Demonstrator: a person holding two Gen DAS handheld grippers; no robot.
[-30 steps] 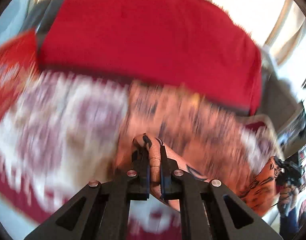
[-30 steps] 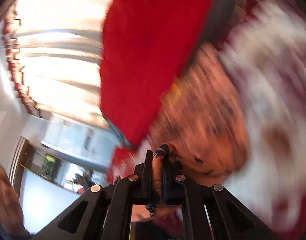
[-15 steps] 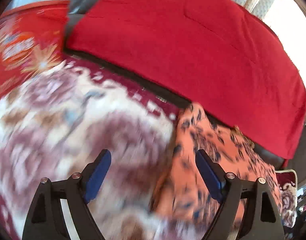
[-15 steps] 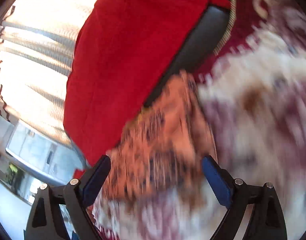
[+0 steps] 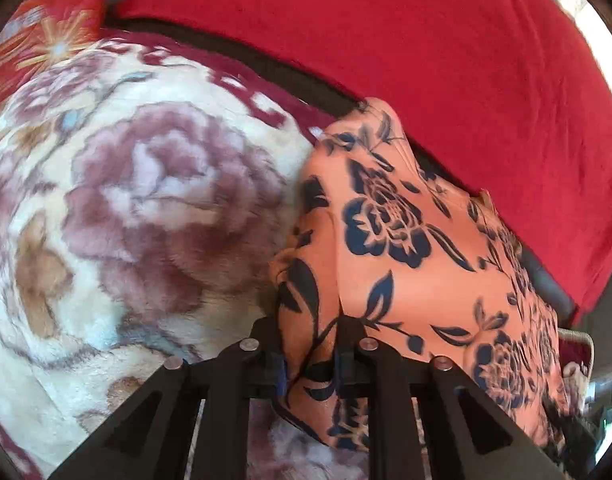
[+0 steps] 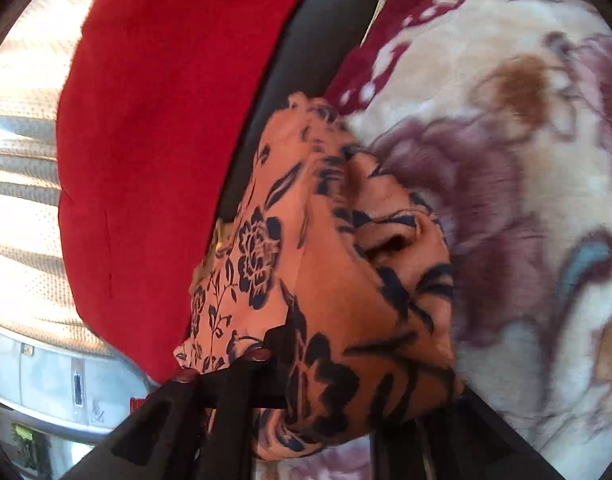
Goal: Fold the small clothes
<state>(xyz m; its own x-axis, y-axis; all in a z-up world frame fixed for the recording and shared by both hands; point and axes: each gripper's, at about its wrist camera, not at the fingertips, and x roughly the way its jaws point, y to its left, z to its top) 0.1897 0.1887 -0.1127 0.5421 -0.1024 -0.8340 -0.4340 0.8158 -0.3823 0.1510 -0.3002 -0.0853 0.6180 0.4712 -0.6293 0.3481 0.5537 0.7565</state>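
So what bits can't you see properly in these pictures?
- Right wrist view: the orange flowered cloth drapes over the right gripper, hiding its fingertips.
- Left wrist view: the cloth fills the left gripper, covering the pads.
- The plush blanket is blurred.
- What garment it is: too bunched.

Cloth on cloth, with matt black plastic at the lower edge

The orange garment (image 5: pixel 389 240) is thin, smooth woven cloth, matt, printed with dark blue flowers. The blanket (image 5: pixel 138 208) under it is thick, fuzzy plush with a soft nap. The red cover (image 5: pixel 445 48) looks like matt, fine-piled cloth. The left gripper (image 5: pixel 309 364) is matt black plastic with small shiny metal screw heads; the right gripper (image 6: pixel 325 392) looks the same black plastic.
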